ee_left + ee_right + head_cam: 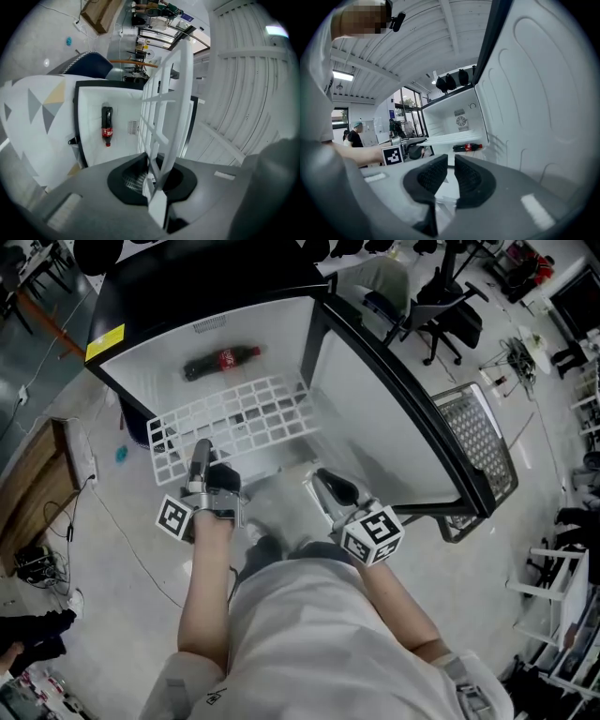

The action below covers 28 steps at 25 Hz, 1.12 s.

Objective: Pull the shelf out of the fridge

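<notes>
The white grid shelf (244, 413) sticks out of the open fridge (150, 296), tilted toward me. My left gripper (200, 451) is shut on the shelf's front left edge. In the left gripper view the shelf (173, 93) runs edge-on between the pads of the left gripper (157, 168). My right gripper (323, 482) hovers below the shelf's front right corner, apart from it. In the right gripper view, the right gripper (446, 166) has its pads nearly together with nothing between them. The shelf (450, 138) shows farther off.
A cola bottle (222, 362) lies on the fridge's back wall side, also seen as the bottle (107, 125) and the bottle (466, 147). The open fridge door (394, 399) stands at the right, a wire rack (473, 442) behind it. A wooden box (33, 484) and cables lie left.
</notes>
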### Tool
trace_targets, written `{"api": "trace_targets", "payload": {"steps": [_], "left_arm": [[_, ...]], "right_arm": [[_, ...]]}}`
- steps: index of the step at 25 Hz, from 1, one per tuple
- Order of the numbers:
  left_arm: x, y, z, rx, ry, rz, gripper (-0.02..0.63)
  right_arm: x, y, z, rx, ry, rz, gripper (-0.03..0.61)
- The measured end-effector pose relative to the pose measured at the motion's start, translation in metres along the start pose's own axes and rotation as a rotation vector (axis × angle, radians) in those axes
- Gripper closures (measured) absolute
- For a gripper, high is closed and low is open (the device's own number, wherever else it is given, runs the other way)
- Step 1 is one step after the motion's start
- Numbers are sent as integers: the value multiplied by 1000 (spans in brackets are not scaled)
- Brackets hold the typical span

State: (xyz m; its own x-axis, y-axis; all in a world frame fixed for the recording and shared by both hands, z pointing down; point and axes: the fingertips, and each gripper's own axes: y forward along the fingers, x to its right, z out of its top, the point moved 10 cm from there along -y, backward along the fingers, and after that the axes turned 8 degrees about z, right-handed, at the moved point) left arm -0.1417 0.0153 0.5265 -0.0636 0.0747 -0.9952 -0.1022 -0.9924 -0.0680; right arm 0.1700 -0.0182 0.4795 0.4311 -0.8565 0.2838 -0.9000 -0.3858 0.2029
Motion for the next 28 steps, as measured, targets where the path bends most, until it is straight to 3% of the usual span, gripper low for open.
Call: {"api": "trace_targets", "payload": {"steps": [5, 14, 24, 28], "left_arm": [[-10, -37, 2, 26, 29, 25, 583], [-6, -91, 0, 53, 187, 88, 581], [21, -128, -7, 41, 444, 201, 581], [38, -130, -7, -32, 652, 274, 581]], "right_arm": [[-7, -3, -5, -10, 0, 31, 543], [-22, -10, -8, -24, -10, 103, 543], [-30, -17, 2, -13, -34, 172, 543], [-30, -16, 9, -4, -49, 186, 543]]}}
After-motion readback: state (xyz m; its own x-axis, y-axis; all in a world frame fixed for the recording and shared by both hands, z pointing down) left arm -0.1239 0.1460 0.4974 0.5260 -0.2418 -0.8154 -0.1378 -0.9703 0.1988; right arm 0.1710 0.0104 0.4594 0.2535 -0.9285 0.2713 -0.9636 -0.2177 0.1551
